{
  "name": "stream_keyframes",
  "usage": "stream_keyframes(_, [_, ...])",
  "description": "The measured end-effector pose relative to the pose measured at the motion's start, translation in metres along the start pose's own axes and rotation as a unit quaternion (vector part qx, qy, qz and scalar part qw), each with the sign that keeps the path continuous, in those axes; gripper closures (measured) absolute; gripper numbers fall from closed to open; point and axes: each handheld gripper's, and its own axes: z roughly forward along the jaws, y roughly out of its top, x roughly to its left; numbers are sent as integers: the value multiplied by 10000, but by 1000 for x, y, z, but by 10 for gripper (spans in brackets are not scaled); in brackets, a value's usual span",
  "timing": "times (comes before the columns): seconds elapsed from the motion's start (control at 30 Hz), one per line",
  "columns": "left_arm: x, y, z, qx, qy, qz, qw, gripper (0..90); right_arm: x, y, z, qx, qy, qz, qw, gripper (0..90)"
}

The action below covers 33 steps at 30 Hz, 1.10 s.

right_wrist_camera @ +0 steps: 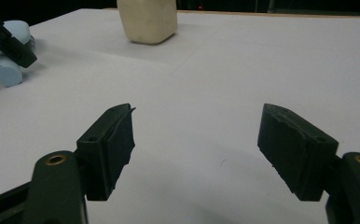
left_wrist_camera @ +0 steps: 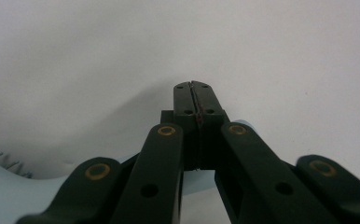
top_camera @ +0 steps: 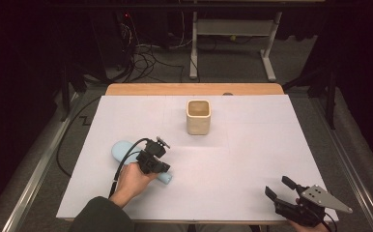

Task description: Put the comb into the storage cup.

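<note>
Pale-blue brush [top_camera: 122,150] was seen lying directly under the left gripper [top_camera: 156,163], whose jaws were pressed together on nothing. The right gripper [top_camera: 281,188] was held wide open and empty, well apart from the cream cup [top_camera: 198,117] ahead.

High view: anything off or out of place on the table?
Mostly tidy. The cream cup stands upright and nothing is spilled. One oddity: the left gripper sits over the pale blue brush lying flat, yet in the left gripper view its jaws meet with nothing between them. The right gripper is open over bare table.
</note>
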Motion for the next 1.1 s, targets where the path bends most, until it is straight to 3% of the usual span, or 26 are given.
stream_keyframes(1.1, [-4,-27,-7,-65,111,128,9998,896,0,1,1,2,2,8,10000,276])
